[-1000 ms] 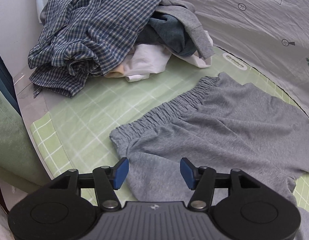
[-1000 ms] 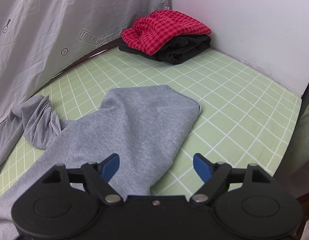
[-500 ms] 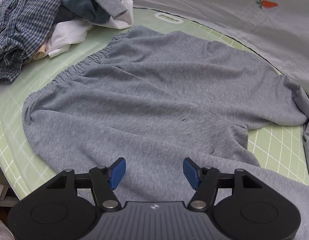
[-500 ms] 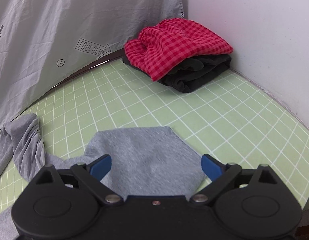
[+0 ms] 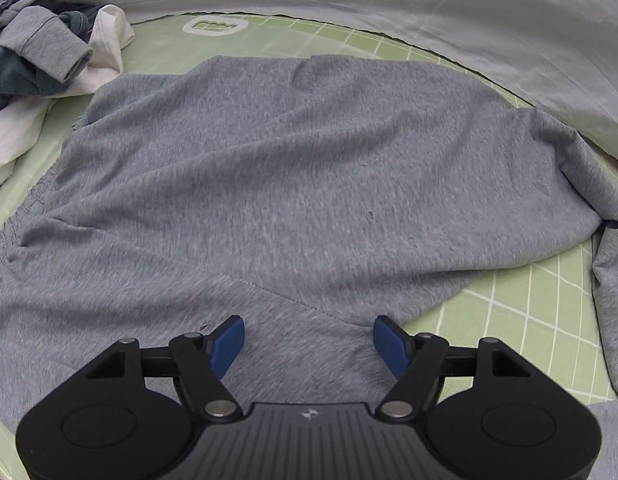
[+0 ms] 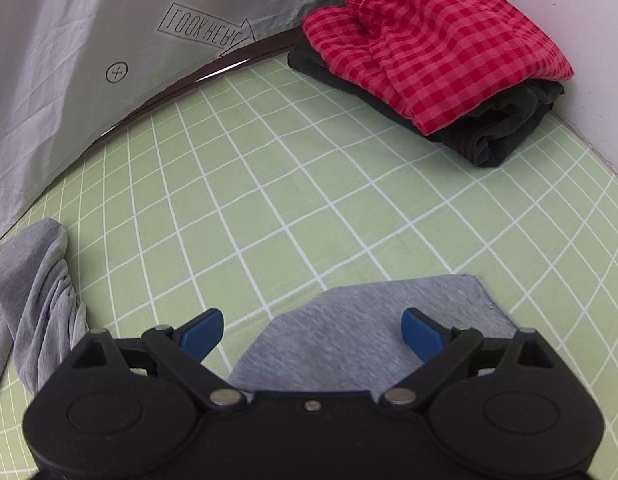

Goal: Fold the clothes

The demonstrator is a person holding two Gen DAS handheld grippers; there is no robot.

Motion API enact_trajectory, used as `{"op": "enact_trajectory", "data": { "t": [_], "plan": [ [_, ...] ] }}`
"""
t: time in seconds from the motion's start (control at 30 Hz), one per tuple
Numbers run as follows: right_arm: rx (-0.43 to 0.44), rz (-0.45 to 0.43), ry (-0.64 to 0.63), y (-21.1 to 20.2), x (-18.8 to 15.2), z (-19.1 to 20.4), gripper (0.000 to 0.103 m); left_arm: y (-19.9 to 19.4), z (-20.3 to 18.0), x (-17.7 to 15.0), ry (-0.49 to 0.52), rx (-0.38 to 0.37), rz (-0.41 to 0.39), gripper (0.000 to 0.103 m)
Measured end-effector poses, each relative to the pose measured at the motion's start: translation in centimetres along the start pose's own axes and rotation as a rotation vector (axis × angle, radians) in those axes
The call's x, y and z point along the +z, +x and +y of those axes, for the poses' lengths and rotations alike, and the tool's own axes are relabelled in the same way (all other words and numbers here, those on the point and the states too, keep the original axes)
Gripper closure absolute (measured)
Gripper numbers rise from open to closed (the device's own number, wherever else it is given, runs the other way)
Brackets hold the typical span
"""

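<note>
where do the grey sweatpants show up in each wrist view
Left wrist view: the grey sweatpants fill most of the picture, spread flat, ahead of the left gripper, whose jaws are opening with nothing pinched.
Right wrist view: only one leg end shows at bottom centre, under the open right gripper; a bunched part lies at the left edge.
Shared landmark: the green grid mat under them.

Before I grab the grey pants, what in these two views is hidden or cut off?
- Left wrist view: the grey pants run past the left and bottom edges; the waistband is barely visible, and the tongs' body hides the near part.
- Left wrist view: the unfolded pile is cropped by the top-left corner.
- Right wrist view: the leg end runs under the right tongs.
</note>
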State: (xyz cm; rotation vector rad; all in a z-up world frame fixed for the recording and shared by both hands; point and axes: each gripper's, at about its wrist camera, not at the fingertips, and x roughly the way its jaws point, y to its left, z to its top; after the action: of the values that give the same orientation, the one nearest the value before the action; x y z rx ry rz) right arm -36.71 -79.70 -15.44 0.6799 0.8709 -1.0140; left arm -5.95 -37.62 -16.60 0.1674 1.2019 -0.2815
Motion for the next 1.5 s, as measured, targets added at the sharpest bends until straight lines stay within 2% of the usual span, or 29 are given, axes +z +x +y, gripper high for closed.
{"op": "enact_trajectory", "data": {
  "t": [0.1,0.13,0.17,0.2,0.23,0.27,0.3,0.33,0.4,0.57,0.67,0.73,0.87,0.93,1.0,1.03,1.07,1.1,1.2,1.27,1.37,1.4,1.43,1.47,1.5],
  "plan": [
    [-0.008,0.023,0.002,0.3,-0.2,-0.2,0.023,0.6,-0.6,0.4,0.027,0.004,0.009,0.031],
    [-0.012,0.022,0.008,0.2,-0.3,-0.3,0.03,0.8,-0.7,0.5,0.031,0.008,0.009,0.036],
    [-0.015,0.015,0.006,0.0,-0.3,-0.5,0.045,1.0,-0.8,0.5,0.034,0.013,0.007,0.041],
    [-0.009,0.012,-0.001,-0.1,-0.3,-0.8,0.056,1.0,-0.8,0.6,0.037,0.022,-0.003,0.048],
    [-0.003,0.01,-0.008,-0.2,-0.3,-1.1,0.078,0.9,-0.8,0.7,0.034,0.018,-0.013,0.059],
    [0.001,0.003,-0.005,-0.5,-0.3,-1.4,0.088,0.9,-0.7,0.9,0.03,0.014,-0.022,0.067],
    [0.006,-0.011,0.005,-1.0,-0.4,-1.9,0.09,0.8,-0.7,1.0,0.02,0.011,-0.028,0.087],
    [0.011,-0.027,0.016,-1.5,-0.5,-2.4,0.092,0.9,-0.6,1.2,0.009,0.014,-0.031,0.091],
    [0.0,-0.065,0.044,-3.0,-1.0,-3.4,0.092,1.0,-0.2,1.6,-0.014,0.013,-0.04,0.099],
    [-0.044,-0.203,0.157,-8.9,-3.3,-7.6,0.093,0.8,1.4,3.2,-0.053,0.004,-0.084,0.1],
    [-0.078,-0.223,0.215,-11.1,-5.1,-10.0,0.093,0.8,2.1,4.5,-0.056,0.016,-0.121,0.1],
    [-0.088,-0.197,0.234,-11.4,-6.5,-11.3,0.093,0.8,2.6,5.4,-0.073,0.019,-0.148,0.1],
    [-0.12,-0.087,0.248,-10.2,-9.2,-12.3,0.092,0.2,3.6,6.5,-0.116,0.053,-0.199,0.101],
    [-0.143,-0.044,0.253,-9.7,-10.0,-12.4,0.088,-0.2,4.0,6.7,-0.12,0.075,-0.221,0.1],
    [-0.146,-0.054,0.271,-9.8,-10.5,-12.4,0.076,-0.9,4.6,6.0,-0.122,0.029,-0.212,0.097],
    [-0.141,-0.074,0.271,-10.1,-10.4,-12.3,0.061,-1.3,4.8,5.7,-0.121,0.009,-0.206,0.09],
    [-0.134,-0.096,0.271,-10.3,-10.3,-12.3,0.055,-1.5,4.7,5.0,-0.111,0.002,-0.196,0.085],
    [-0.128,-0.118,0.27,-10.6,-10.2,-12.2,0.055,-1.8,4.6,4.3,-0.101,-0.005,-0.185,0.079],
    [-0.132,-0.132,0.242,-10.4,-9.3,-12.0,0.049,-1.8,4.7,1.6,-0.101,-0.029,-0.139,0.076],
    [-0.155,-0.117,0.249,-9.9,-9.0,-12.1,0.045,-1.7,4.9,-0.3,-0.11,-0.047,-0.109,0.072],
    [-0.198,-0.087,0.29,-9.0,-9.2,-13.1,0.045,-1.8,5.5,-2.7,-0.125,-0.027,-0.081,0.07],
    [-0.188,-0.074,0.305,-8.7,-9.3,-13.5,0.045,-1.8,5.8,-3.4,-0.132,-0.019,-0.072,0.07],
    [-0.173,-0.055,0.318,-8.3,-9.4,-13.9,0.047,-1.9,6.1,-3.9,-0.14,-0.014,-0.067,0.07],
    [-0.154,-0.036,0.334,-8.0,-9.6,-14.3,0.056,-2.0,6.5,-4.3,-0.147,-0.012,-0.066,0.07],
    [-0.148,-0.032,0.338,-7.9,-9.9,-14.5,0.059,-2.3,6.8,-4.7,-0.151,-0.013,-0.075,0.07]
  ]
}}
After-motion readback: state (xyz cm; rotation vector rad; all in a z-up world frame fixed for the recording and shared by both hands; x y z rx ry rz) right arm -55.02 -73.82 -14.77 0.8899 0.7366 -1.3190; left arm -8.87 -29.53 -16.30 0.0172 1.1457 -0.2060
